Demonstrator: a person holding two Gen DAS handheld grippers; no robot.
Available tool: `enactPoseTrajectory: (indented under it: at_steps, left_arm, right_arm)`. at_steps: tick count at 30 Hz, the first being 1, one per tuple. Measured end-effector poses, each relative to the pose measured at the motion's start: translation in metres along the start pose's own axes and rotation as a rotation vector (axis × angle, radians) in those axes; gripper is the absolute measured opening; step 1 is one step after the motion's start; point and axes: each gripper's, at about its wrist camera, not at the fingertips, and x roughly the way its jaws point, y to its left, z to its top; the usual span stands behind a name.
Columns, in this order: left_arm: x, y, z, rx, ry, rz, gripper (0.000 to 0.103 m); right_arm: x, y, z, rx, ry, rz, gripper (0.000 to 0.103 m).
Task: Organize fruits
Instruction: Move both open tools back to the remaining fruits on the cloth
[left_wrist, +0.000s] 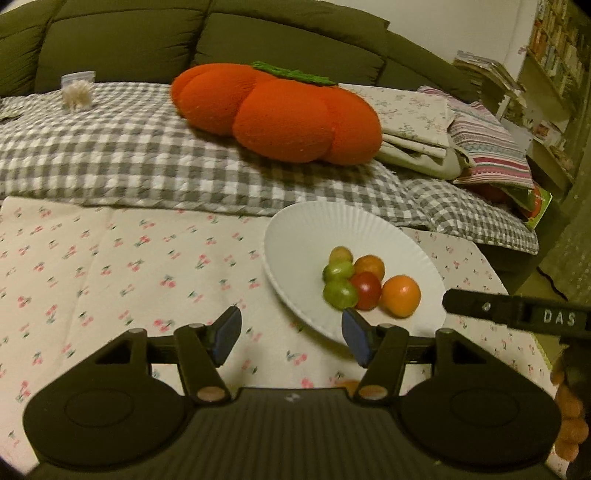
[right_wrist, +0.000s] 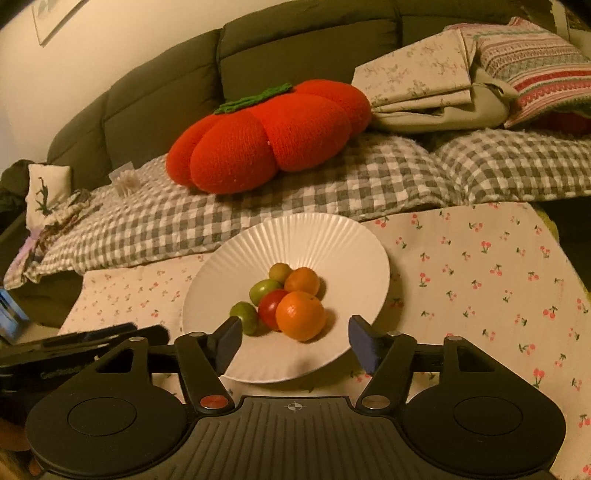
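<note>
A white ribbed plate (left_wrist: 306, 229) (right_wrist: 321, 236) on the cherry-print cloth holds several small fruits: an orange one (left_wrist: 400, 295) (right_wrist: 301, 314), a red one (left_wrist: 366, 290) (right_wrist: 269, 304), green ones (left_wrist: 340, 293) (right_wrist: 245, 315) and another orange one behind (left_wrist: 370, 266) (right_wrist: 302, 281). My left gripper (left_wrist: 291, 334) is open and empty, just left of the plate's near rim. My right gripper (right_wrist: 295, 341) is open and empty, over the plate's near edge, close in front of the fruits. Part of the right gripper (left_wrist: 517, 314) shows in the left wrist view.
A big red tomato-shaped cushion (left_wrist: 277, 110) (right_wrist: 266, 136) lies on a grey checked blanket (left_wrist: 110, 155) on the green sofa behind the table. Folded linens and a striped pillow (left_wrist: 484, 144) lie to its right. The cherry cloth (left_wrist: 110, 266) (right_wrist: 480, 266) covers the table.
</note>
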Motion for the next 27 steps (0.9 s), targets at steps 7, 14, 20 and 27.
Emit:
enactPoseTrajectory:
  at_steps: [7, 14, 20, 27]
  left_arm:
    - [-0.021, 0.003, -0.013, -0.014, 0.039, 0.025, 0.060]
    - [-0.040, -0.005, -0.038, 0.037, 0.073, 0.046, 0.060]
    - [-0.046, -0.008, -0.053, 0.022, 0.108, 0.035, 0.060]
    - [-0.044, -0.005, -0.062, 0.015, 0.151, 0.032, 0.058]
  right_arm:
    - [-0.003, 0.011, -0.006, -0.017, 0.033, 0.008, 0.086]
    - [-0.012, 0.029, -0.018, -0.069, 0.068, 0.051, 0.092]
    - [-0.010, 0.038, -0.033, -0.057, 0.124, 0.085, 0.094]
    - [-0.006, 0.045, -0.049, -0.006, 0.210, 0.138, 0.094]
